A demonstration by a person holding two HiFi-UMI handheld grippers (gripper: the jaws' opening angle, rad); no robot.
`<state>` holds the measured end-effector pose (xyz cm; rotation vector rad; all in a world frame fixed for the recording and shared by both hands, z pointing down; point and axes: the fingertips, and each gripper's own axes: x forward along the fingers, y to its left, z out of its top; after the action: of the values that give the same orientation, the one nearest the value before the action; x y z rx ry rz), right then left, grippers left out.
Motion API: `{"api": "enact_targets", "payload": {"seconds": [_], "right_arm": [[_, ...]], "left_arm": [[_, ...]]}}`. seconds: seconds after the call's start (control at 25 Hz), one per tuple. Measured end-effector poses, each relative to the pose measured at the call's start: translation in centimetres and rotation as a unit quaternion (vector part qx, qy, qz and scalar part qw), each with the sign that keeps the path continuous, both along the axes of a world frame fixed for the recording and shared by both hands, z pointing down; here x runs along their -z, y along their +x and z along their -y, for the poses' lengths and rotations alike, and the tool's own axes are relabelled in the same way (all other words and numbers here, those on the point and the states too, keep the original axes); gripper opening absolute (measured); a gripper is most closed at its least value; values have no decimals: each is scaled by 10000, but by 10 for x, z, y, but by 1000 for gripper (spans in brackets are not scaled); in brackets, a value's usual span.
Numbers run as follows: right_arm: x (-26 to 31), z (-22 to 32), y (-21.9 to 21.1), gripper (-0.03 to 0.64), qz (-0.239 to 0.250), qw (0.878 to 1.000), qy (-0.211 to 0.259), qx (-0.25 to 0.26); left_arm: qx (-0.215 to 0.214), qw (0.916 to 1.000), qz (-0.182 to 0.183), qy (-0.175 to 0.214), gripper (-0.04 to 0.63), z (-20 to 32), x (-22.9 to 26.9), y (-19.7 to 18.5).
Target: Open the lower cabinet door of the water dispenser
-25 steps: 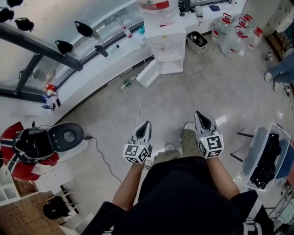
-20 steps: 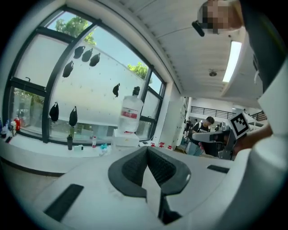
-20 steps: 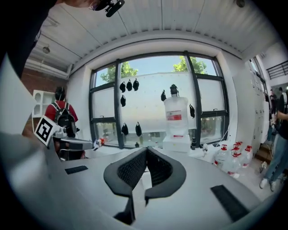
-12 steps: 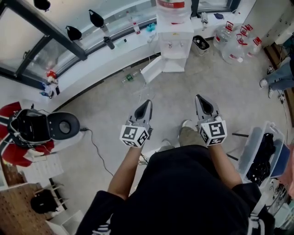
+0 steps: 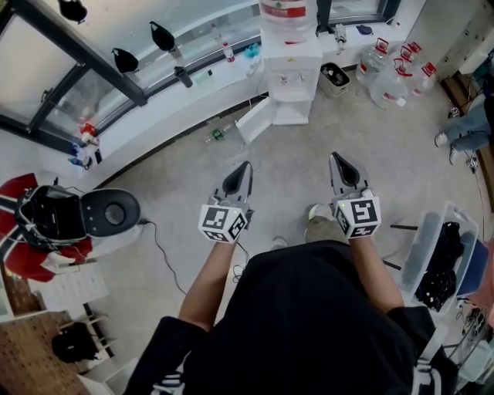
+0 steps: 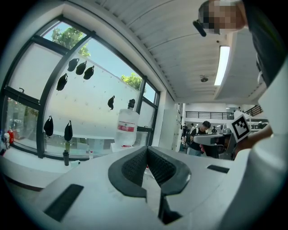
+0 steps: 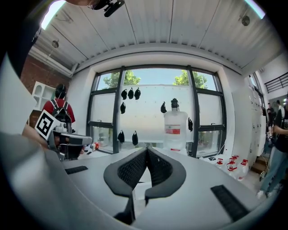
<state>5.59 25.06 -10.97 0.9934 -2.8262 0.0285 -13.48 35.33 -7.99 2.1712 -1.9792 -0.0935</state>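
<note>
The dispenser (image 5: pixel 292 77) stands by the window wall, well apart from both grippers, its lower door (image 5: pixel 255 120) standing open at its left. The left gripper (image 5: pixel 245 167) and right gripper (image 5: pixel 337 159) are clenched on nothing above the pale grey floor (image 5: pixel 193 185). The bottle (image 5: pixel 287 14) on top bears a red label, its print unreadable.

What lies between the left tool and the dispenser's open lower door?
Only bare grey floor, per the head view; a green bottle lies left of that stretch, near the door.
</note>
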Motion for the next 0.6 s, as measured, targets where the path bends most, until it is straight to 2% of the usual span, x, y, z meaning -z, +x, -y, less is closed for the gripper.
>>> {"api": "enact_targets", "payload": {"seconds": [0.12, 0.24, 0.4, 0.6], "right_arm": [[-3, 3, 9, -2, 33, 9999, -46, -88], [-6, 6, 18, -2, 241, 9989, -346, -225], [-1, 2, 24, -2, 159, 9995, -170, -210], [-1, -6, 30, -2, 106, 9997, -129, -203]], "left_arm": [[22, 10000, -47, -9, 3, -1, -6, 2], [72, 9999, -89, -1, 3, -2, -11, 3], [97, 9997, -193, -64, 3, -5, -18, 10], [219, 9997, -81, 24, 3, -8, -14, 13]]}}
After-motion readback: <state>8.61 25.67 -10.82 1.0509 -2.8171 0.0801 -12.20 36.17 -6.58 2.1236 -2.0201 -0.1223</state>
